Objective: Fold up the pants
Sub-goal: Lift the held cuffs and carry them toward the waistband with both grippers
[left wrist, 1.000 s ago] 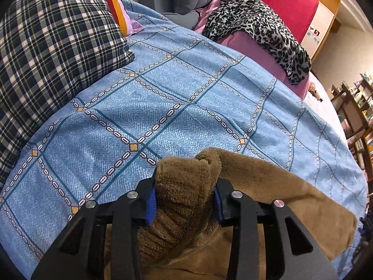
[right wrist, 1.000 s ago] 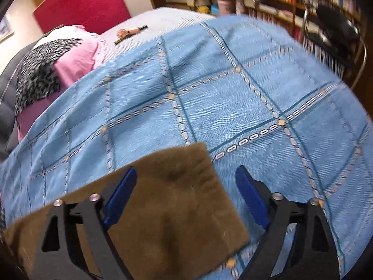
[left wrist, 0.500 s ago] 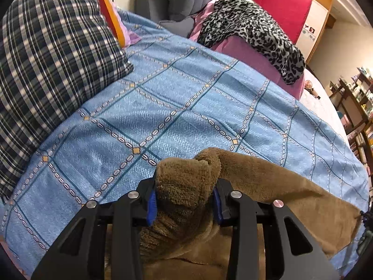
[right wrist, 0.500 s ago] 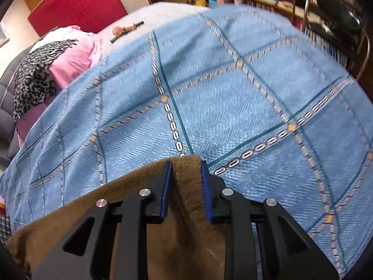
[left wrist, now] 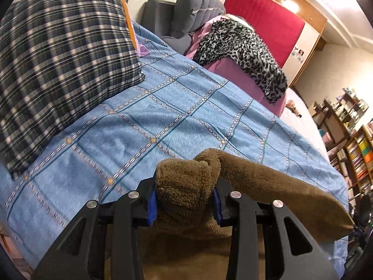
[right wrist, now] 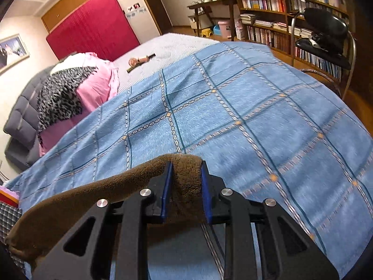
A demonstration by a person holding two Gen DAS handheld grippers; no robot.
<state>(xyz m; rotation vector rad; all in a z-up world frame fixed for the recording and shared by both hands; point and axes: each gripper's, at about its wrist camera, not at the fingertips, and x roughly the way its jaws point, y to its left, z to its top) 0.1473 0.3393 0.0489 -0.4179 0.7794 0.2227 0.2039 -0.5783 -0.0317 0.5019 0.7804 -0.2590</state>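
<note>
The brown fleece pants [left wrist: 268, 186] hang stretched between my two grippers above the blue patterned bedspread [left wrist: 163, 116]. My left gripper [left wrist: 185, 200] is shut on a thick bunched end of the pants. My right gripper [right wrist: 186, 193] is shut on the other end of the pants [right wrist: 98, 193], whose edge runs off to the lower left in the right wrist view. The cloth under both grippers hides the bed just below.
A plaid pillow [left wrist: 58, 53] lies at the left. A leopard-print cloth [left wrist: 242, 49] drapes over pink bedding near the red headboard [left wrist: 263, 23]. A small doll [right wrist: 139, 61] lies on the white sheet. A bookshelf [right wrist: 291, 4] and a black chair [right wrist: 324, 35] stand at the right.
My right gripper closed on the pants' end, then lifted it off the bed. My left gripper kept its hold and rose too; both views now look more level across the bed.
</note>
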